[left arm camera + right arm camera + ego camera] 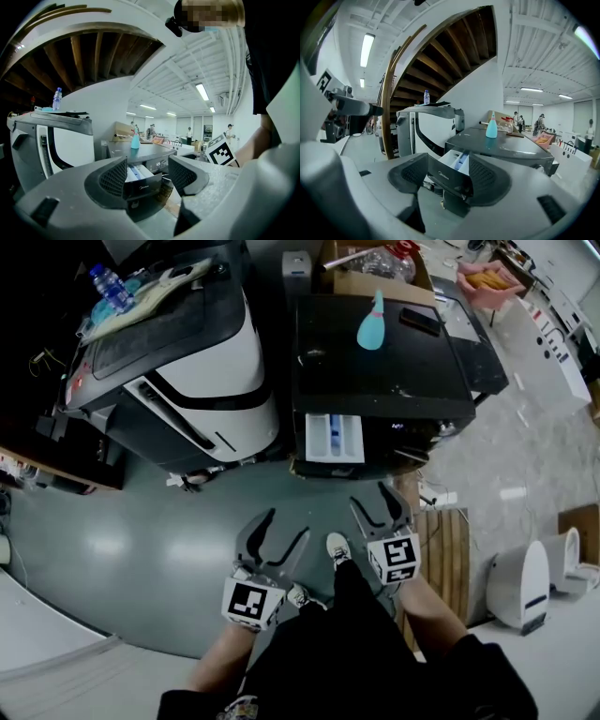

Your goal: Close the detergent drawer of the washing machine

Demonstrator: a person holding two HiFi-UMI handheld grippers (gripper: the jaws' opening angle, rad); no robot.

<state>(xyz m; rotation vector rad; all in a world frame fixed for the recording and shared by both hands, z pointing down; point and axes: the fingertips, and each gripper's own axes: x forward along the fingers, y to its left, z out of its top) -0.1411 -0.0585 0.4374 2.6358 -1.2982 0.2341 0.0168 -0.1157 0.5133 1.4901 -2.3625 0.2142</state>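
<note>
The black washing machine (384, 362) stands ahead of me with its detergent drawer (335, 439) pulled out from the front left; the white and blue compartments show. Both grippers hover over the grey floor short of the drawer, apart from it. My left gripper (286, 524) is open and empty, lower and to the left. My right gripper (373, 500) is open and empty, closer to the machine. In the left gripper view the drawer's dark front (140, 180) shows between the open jaws (147, 176). In the right gripper view the drawer (451, 174) sits framed between the wide jaws (449, 180).
A teal spray bottle (371, 324) stands on the washing machine's top. A white and black machine (187, 371) stands to the left. A wooden pallet (445, 549) lies at the right, a cardboard box (375, 268) behind. My shoes (337, 547) are on the floor.
</note>
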